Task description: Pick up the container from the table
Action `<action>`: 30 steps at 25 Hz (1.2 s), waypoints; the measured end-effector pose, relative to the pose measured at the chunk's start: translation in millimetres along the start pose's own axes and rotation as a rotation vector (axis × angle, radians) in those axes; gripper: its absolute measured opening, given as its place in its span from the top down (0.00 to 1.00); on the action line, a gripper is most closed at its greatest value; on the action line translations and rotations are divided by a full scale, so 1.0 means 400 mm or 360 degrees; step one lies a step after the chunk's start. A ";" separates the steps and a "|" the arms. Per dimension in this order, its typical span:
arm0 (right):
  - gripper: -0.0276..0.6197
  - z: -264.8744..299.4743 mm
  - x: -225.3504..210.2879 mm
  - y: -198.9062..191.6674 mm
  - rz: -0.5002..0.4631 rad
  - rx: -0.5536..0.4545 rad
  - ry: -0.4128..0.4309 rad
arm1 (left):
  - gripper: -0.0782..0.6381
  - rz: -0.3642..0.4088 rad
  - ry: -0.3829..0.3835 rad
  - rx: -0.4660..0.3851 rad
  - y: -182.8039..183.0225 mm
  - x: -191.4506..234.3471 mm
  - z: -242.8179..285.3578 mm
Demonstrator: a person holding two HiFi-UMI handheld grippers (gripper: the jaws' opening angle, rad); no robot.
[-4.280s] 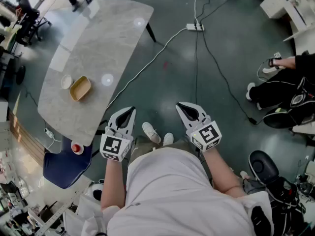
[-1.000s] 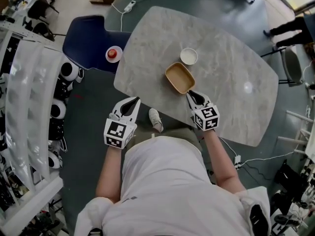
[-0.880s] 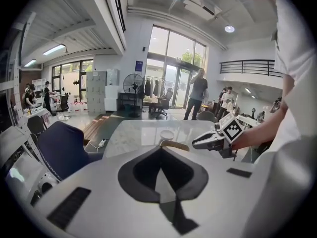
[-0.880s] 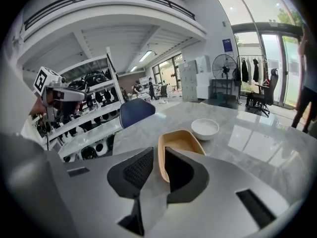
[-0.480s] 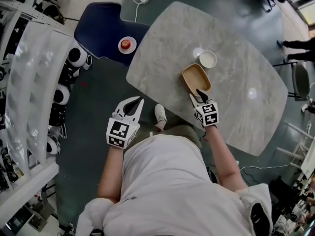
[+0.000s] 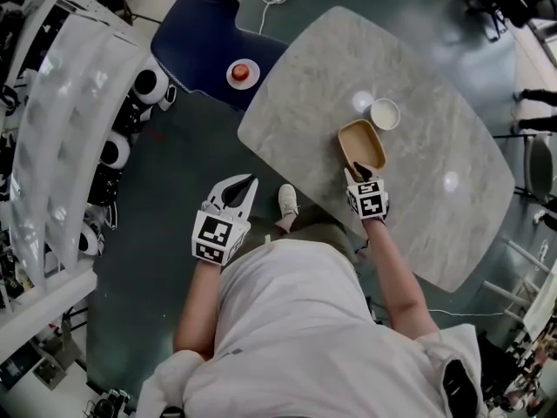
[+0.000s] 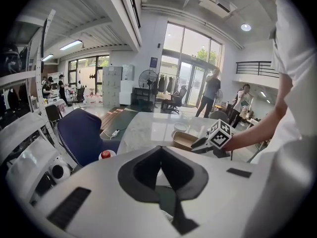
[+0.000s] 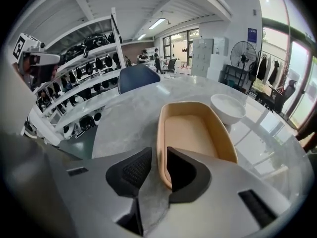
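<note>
**Item: container (image 8: 193, 133).** Tan, shallow, oblong. We are finding it lying flat on the marble table (image 6: 435, 216). Its near end wall is standing between the jaws of the right gripper (image 8: 158, 155), one jaw outside the wall and the other inside the tray.

**Change noted.** A second ago this tool was hanging short of the container, by the table's edge. We are now seeing it brought down and tipped onto the rim.

**Tool state.** Its jaws are closing around the wall, with a sliver of table showing beside the outer pad. We are judging the grasp begun but not yet made, so the lift is waiting on it.

**Beyond the jaws.** White bowl (image 6: 385, 113), just past the container's far end.

**Left gripper (image 6: 248, 183).** Hanging off the table, well apart to the working tool's left. Its tips are drawn together on nothing, and it is taking no part.
</note>
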State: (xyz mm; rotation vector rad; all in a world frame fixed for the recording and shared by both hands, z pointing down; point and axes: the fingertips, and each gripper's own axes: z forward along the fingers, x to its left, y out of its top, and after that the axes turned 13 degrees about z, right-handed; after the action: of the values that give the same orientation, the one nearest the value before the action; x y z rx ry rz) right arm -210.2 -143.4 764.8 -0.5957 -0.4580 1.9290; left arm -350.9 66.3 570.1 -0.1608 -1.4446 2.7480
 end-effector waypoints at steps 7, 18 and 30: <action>0.89 0.003 0.003 -0.002 -0.0017 0.0005 0.0047 | 0.89 -0.0019 0.0066 0.0004 -0.004 -0.015 -0.015; 0.91 -0.087 -0.002 0.049 -0.0003 -0.0139 0.0130 | 0.89 -0.0001 0.0054 -0.0016 0.030 -0.071 -0.004; 0.91 -0.273 -0.032 0.106 0.0071 -0.0373 0.0139 | 0.89 0.0130 -0.0115 -0.0111 0.139 -0.136 0.076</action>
State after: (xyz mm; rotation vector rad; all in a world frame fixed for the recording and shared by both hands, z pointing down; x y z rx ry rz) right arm -171.8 -166.6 655.8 -0.8445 -0.6243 1.8964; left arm -298.9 5.7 545.4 -0.1265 -1.5871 2.7966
